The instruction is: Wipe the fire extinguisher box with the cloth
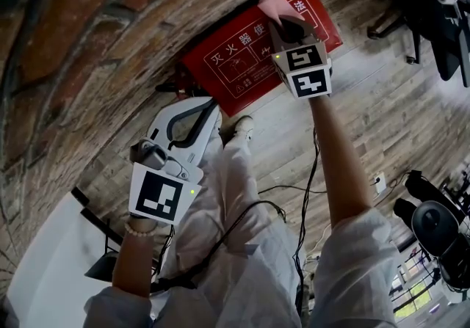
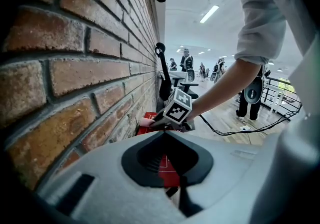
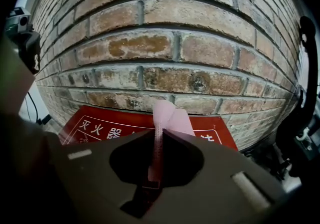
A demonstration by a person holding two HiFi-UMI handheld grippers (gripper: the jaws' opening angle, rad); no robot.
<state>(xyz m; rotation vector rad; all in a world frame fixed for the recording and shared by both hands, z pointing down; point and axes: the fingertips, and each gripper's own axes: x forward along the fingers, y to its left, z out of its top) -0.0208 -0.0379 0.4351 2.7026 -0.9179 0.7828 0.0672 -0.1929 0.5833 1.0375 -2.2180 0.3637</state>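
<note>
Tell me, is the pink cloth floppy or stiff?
Probably floppy: the cloth folds over where the right gripper pinches it. Likely light, since a thin pinch holds it up. Pressed on the box, it should squash flat.

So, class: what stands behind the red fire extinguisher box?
A brick wall rises behind the fire extinguisher box; the bricks directly behind it are covered.
</note>
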